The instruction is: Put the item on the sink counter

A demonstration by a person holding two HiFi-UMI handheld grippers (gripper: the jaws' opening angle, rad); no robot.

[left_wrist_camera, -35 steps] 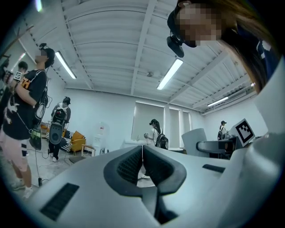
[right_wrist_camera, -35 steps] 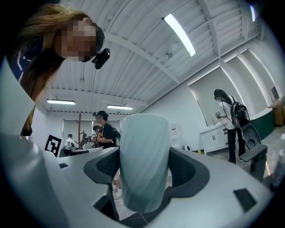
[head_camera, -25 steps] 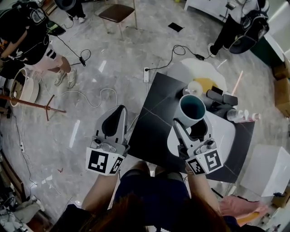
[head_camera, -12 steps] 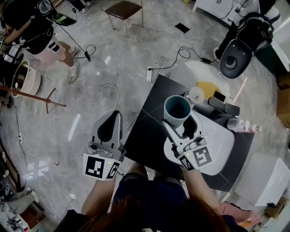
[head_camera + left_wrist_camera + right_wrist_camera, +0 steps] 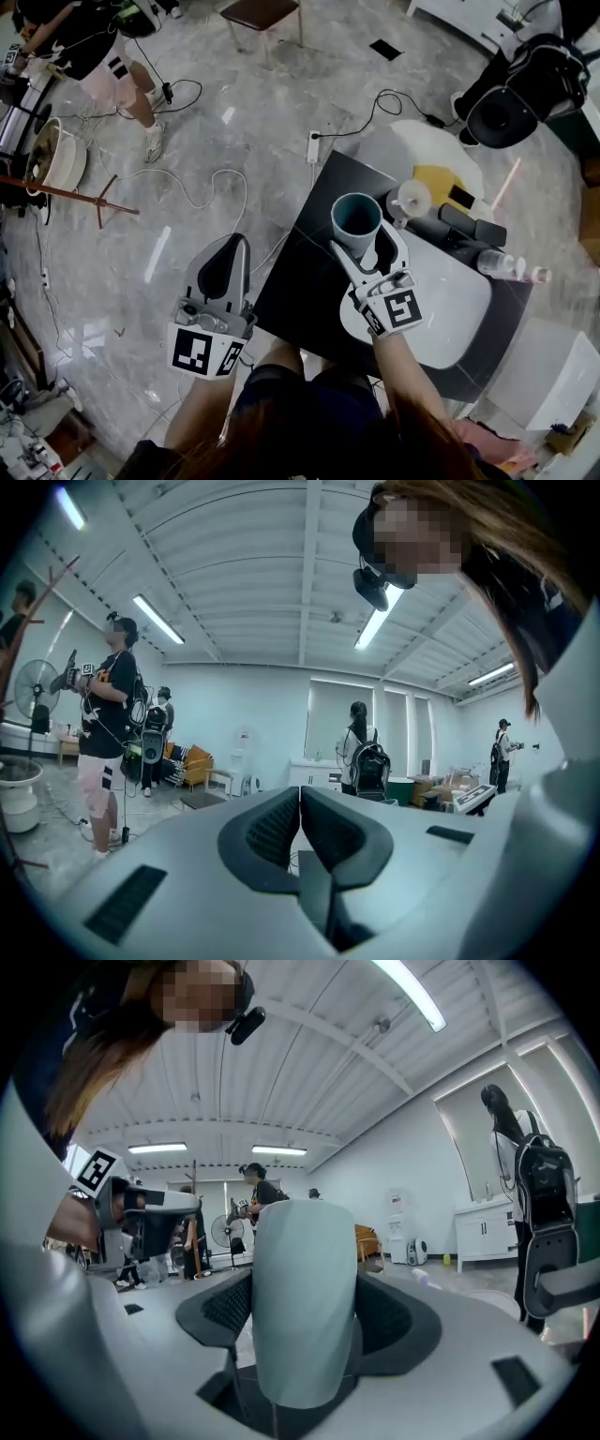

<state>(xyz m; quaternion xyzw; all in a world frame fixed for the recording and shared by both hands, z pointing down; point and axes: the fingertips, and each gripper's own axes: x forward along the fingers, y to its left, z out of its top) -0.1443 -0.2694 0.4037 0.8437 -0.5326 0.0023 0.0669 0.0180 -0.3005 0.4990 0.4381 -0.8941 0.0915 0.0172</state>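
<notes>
A pale teal cup (image 5: 357,220) stands upright, mouth up, between the jaws of my right gripper (image 5: 367,246), which is shut on its sides. It hangs over the black sink counter (image 5: 305,272), near the white basin (image 5: 450,300); whether its base touches the counter I cannot tell. In the right gripper view the cup (image 5: 305,1288) fills the gap between the dark pads (image 5: 225,1312). My left gripper (image 5: 230,251) is off the counter's left side, over the floor, jaws shut with nothing in them. In the left gripper view the left gripper (image 5: 300,803) shows its pads pressed together.
On the counter's far end lie a clear bottle (image 5: 506,265), black devices (image 5: 473,225), a yellow item (image 5: 441,183) and a clear lidded cup (image 5: 410,199). A power strip (image 5: 314,147) with cables lies on the floor. Several people stand around the room.
My right gripper has come down and to the left with the cup, lower over the black counter. The left gripper has sunk a little and stays shut.
</notes>
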